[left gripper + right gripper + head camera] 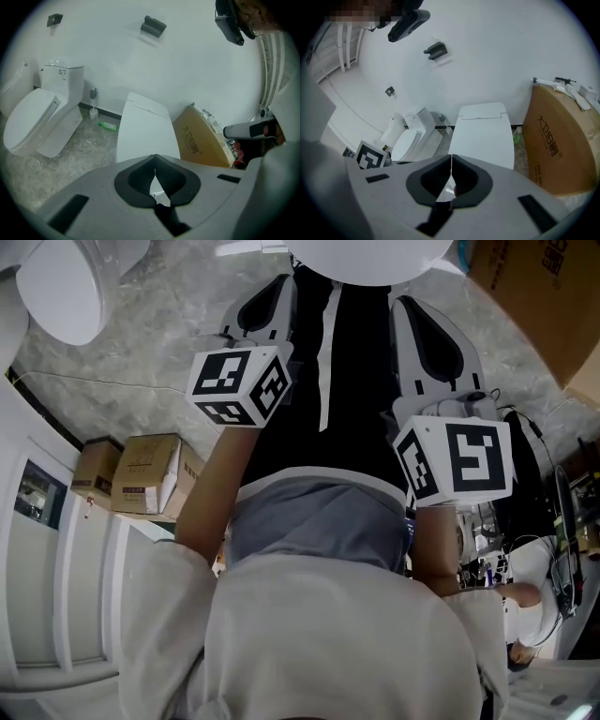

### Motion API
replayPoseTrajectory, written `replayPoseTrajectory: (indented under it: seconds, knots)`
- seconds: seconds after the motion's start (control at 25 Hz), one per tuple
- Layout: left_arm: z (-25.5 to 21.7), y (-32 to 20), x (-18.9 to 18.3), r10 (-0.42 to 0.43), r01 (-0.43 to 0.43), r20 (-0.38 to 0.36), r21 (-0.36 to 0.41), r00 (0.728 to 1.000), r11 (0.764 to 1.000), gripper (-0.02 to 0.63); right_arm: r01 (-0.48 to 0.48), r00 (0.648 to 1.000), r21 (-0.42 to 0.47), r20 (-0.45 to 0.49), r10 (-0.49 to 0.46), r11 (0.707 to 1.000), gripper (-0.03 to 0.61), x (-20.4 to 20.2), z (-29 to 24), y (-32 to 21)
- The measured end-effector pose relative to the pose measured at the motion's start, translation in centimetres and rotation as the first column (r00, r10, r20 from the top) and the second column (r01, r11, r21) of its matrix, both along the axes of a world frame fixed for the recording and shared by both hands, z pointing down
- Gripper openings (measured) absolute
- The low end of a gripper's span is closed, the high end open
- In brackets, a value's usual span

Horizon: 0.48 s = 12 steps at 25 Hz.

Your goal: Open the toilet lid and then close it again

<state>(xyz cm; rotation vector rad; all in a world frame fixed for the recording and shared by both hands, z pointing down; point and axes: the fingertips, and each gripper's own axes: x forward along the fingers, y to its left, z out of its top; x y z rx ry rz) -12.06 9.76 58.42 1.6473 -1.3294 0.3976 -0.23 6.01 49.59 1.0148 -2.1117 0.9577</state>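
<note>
**Inspector:** Location of toilet lid point(143, 133)?

**Assistant:** Centre of both gripper views, just beyond the tips. Down flat on the bowl, not yet raised. White edge also at top centre of the head view.

**Inspector:** Handling?

**Assistant:** Judged rigid moulded plastic, fairly light, smooth and probably slippery. Hinged at the far end, toward the wall point(187, 61). Best taken at the near front lip and lifted from beneath. Some risk of slamming on the way back down.

**Inspector:** Grippers?

**Assistant:** Left gripper point(155, 161) pressed together, nothing between the pads. Right gripper point(451, 161) likewise closed and empty. Neither touching the lid.

**Inspector:** Room?

**Assistant:** Grey marbled floor point(89, 145), plain white wall. Second toilet point(33, 119) at left of the left gripper view, also shut. Tilted cardboard box point(199, 140) just right of the lid. Green bottle point(108, 125) on the floor near the wall.
</note>
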Motion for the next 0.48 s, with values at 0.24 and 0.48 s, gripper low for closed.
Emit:
replayPoseTrajectory:
  seconds: [0.24, 0.48]
  knots:
    - [4.0, 1.2, 0.2, -0.025, 0.023, -0.038, -0.049, 0.999, 0.999, 0.008, -0.006, 1.0, -0.024, 0.001, 0.006, 1.0, 0.011, 0.0, 0.9, 0.7]
    - [10.0, 0.4, -0.5, -0.081, 0.074, -0.06, -0.107, 0.995, 0.991, 0.009, 0.005, 1.0, -0.041, -0.001, -0.005, 0.999, 0.011, -0.3, 2.5, -0.6]
